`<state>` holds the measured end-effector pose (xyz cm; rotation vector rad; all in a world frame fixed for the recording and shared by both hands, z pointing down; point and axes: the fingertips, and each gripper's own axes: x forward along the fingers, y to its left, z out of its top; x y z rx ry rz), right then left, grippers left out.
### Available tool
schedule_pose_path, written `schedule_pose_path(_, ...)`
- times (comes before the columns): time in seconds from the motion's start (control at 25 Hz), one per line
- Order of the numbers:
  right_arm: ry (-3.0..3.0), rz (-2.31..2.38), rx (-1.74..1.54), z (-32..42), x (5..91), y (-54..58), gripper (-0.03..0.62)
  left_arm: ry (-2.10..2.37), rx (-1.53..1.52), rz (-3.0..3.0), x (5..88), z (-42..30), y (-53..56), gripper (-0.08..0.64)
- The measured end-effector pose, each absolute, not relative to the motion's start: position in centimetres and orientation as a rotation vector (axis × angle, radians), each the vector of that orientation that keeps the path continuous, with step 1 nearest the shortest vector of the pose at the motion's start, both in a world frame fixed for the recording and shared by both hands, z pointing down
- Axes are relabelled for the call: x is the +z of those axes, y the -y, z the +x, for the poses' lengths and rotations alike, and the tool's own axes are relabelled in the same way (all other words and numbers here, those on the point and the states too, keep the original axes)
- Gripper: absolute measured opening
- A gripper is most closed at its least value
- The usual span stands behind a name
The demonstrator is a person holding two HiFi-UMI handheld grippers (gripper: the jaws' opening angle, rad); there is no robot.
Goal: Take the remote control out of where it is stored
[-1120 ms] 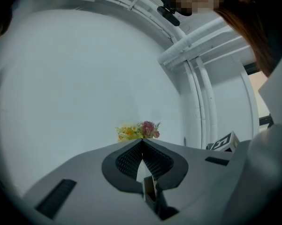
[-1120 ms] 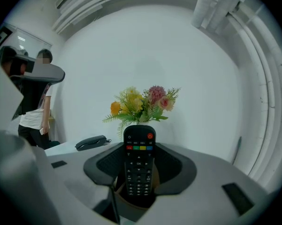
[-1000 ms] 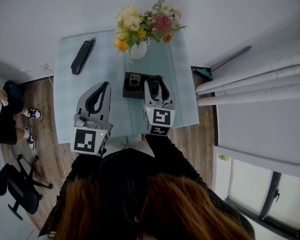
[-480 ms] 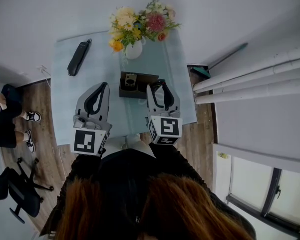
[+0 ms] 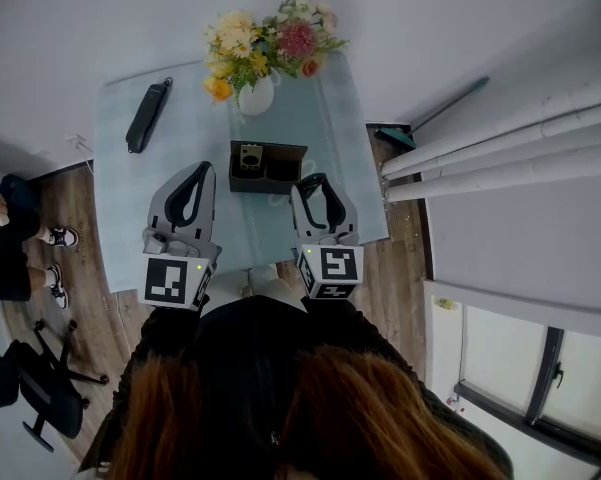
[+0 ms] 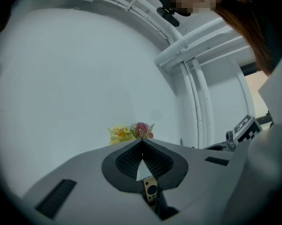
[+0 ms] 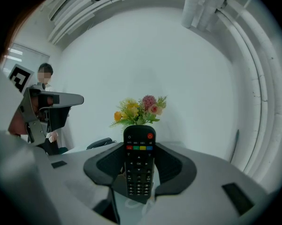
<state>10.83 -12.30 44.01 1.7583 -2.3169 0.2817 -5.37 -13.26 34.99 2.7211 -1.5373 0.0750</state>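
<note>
We hold the black remote control [image 7: 139, 168] upright between the wide-set jaws of the right gripper [image 7: 139, 146], with the black storage box [image 5: 267, 167] at eleven o'clock. Our left gripper [image 6: 141, 141] is closed and empty.

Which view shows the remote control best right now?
Right gripper view: the remote control stands upright with its buttons facing the camera, gripped in the right claw. In the head view, that claw's body mostly hides it. The left gripper view doesn't show it at all.
</note>
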Motion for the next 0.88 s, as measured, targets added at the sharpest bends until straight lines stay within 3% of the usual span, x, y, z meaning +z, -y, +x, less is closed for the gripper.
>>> schedule_pose_path(0.88, 2.127, 1.489, 0.615, 11.9, 55.4, 6.6, 0.207, 1.526, 0.078, 2.716, 35.1, -5.5, 12.6, 0.005)
